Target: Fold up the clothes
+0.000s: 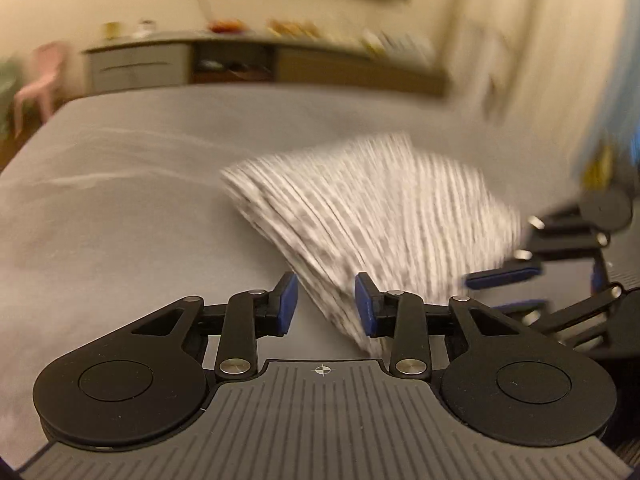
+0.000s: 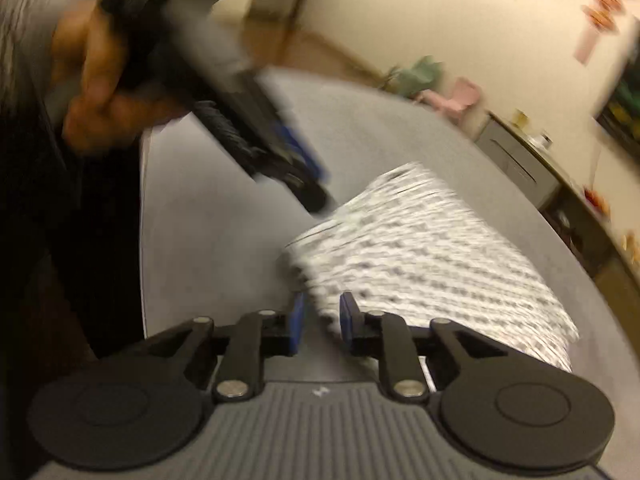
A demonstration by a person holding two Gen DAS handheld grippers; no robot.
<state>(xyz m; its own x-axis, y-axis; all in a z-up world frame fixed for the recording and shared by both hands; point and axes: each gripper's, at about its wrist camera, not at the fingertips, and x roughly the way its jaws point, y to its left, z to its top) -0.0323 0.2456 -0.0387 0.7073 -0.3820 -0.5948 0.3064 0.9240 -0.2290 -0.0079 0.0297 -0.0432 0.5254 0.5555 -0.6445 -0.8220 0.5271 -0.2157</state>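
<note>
A folded white cloth with a grey print (image 1: 380, 208) (image 2: 420, 248) lies on the grey bed cover (image 1: 140, 200) (image 2: 208, 240). In the left wrist view my left gripper (image 1: 326, 304) hovers at the cloth's near left edge. Its blue pads stand apart and grip nothing. The right gripper (image 1: 512, 290) shows at the cloth's right edge, blurred. In the right wrist view my right gripper (image 2: 323, 320) is open over the cloth's near corner, and its pads do not press the fabric. A hand (image 2: 96, 92) holds the left gripper (image 2: 308, 176) just beyond the cloth's far left corner.
A long low sideboard (image 1: 180, 60) (image 2: 516, 164) runs along the wall beyond the bed, with small items on top. A pink child's chair (image 1: 40, 76) (image 2: 460, 96) stands on the floor beside it. The bed's edge (image 2: 142, 240) drops off next to the person.
</note>
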